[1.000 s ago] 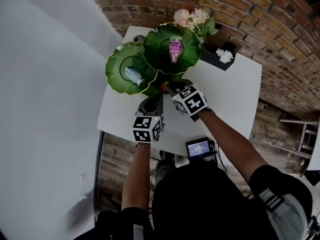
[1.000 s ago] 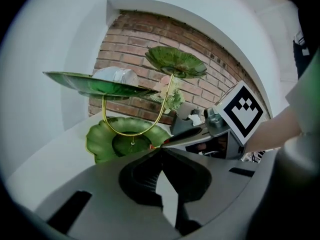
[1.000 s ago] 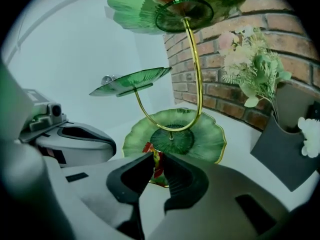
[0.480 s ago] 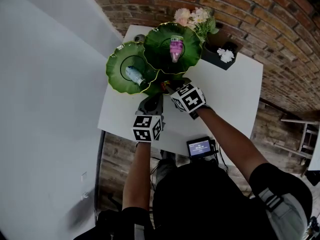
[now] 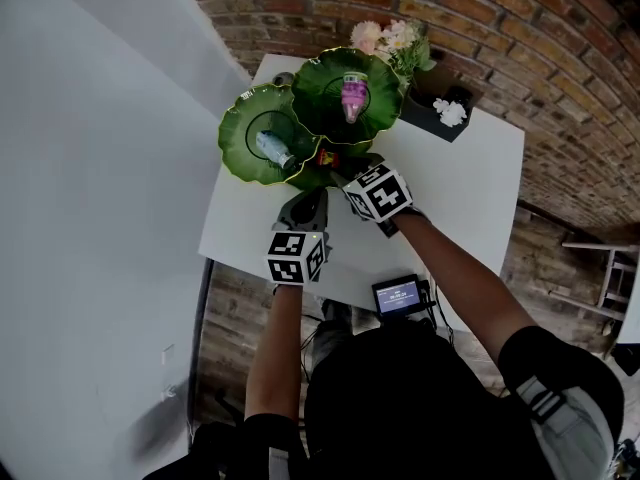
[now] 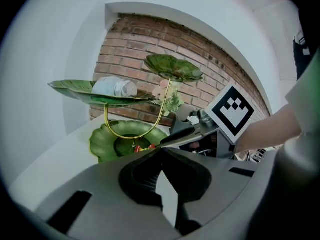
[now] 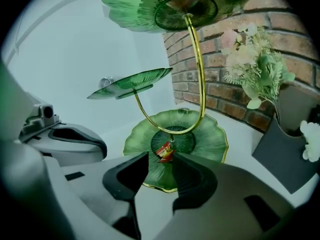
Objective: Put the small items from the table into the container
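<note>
Risky release
Right gripper's (image 7: 161, 165) fingers (image 7: 192, 171) were opening, red item (image 7: 164, 152) at their tips; it might roll off the dish (image 7: 210, 134). Left gripper's (image 6: 161, 153) fingers sat together.

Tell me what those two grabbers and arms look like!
The left gripper and right gripper are chunky grey plastic with two jaws, each topped with a white cube bearing black square markers. The right one's jaws are opening, nothing gripped between them. The person wears a black short-sleeved top.

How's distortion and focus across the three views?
Head view: sharp, soft even light, brick wall bends slightly. Left gripper view: strong fisheye, black corners, close foreground soft. Right gripper view: same fisheye, red item on the bottom green dish in focus.
</note>
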Available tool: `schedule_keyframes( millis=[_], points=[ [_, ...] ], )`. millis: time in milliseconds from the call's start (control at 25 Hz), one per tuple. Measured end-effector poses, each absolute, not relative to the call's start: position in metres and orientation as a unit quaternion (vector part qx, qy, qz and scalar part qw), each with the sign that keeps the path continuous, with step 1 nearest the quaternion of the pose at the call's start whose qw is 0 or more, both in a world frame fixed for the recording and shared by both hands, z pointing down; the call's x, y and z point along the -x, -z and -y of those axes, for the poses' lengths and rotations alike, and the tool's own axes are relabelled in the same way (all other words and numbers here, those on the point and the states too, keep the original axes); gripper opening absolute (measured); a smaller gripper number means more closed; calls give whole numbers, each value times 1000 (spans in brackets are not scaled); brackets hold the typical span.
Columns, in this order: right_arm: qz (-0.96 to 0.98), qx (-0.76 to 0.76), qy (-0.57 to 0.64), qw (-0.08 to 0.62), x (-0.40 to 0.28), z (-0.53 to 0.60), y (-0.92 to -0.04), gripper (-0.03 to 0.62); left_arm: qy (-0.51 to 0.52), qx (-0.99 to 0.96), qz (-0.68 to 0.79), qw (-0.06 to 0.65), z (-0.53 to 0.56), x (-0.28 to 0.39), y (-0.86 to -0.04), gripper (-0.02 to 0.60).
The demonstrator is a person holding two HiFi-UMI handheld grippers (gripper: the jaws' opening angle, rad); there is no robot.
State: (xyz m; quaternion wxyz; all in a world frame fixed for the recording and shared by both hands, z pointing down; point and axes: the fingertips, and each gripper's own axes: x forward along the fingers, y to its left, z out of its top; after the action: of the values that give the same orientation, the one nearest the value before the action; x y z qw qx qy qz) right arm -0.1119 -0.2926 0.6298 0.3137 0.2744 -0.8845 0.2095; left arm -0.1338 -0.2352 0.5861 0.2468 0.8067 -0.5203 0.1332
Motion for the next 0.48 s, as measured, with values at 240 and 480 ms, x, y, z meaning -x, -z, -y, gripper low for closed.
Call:
schedule_keyframes(
  millis=[240, 480],
  points=[
    [886, -279, -205, 308, 111, 288, -621, 137, -131, -808, 521, 240, 231, 134, -580, 11],
    [893, -291, -196, 283, 108, 276, -599, 130, -125, -814, 519, 229, 225, 135, -568, 11]
  ],
)
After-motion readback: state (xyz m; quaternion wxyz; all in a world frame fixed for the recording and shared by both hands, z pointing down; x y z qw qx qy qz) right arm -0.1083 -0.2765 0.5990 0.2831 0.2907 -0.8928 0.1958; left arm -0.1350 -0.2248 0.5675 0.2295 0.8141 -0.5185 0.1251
